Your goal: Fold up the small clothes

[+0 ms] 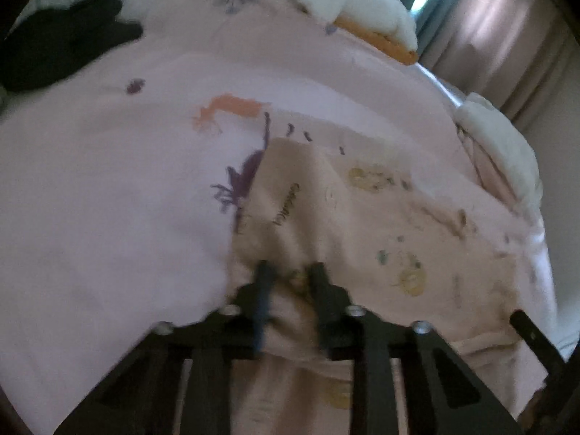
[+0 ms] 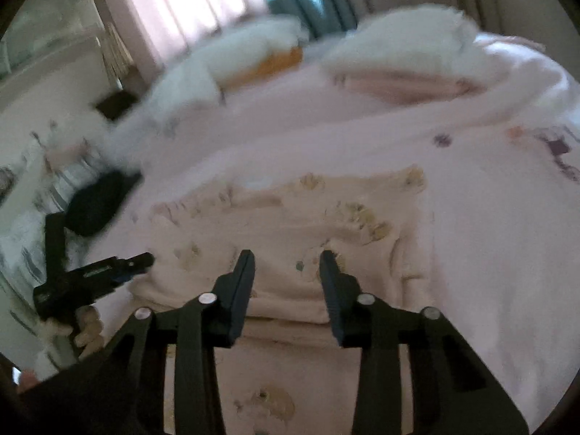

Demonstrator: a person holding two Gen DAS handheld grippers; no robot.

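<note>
In the left wrist view, the left claw (image 1: 288, 272) was clamped on a raised ridge of the small beige garment (image 1: 362, 217), which lay on the pink bedcover (image 1: 108, 199) to the right of a purple print. The cloth rose in a peak from the claw toward the far side, so I judge that a fold was in progress and not finished. The right edge of the garment ran under a black part at the frame edge, and motion blur made its printed figures and its outline hard to read. A black item (image 1: 61, 43) lay far left; I cannot say what it was. In the right wrist view, the right claw (image 2: 286, 257) stood apart above the near edge of the same garment, and no cloth was seen between the fingers (image 2: 241, 290). The garment looked already doubled along its near edge, but how many folds were done stayed unclear. The left claw appeared at the left, blurred, held by a hand (image 2: 87, 330).
</note>
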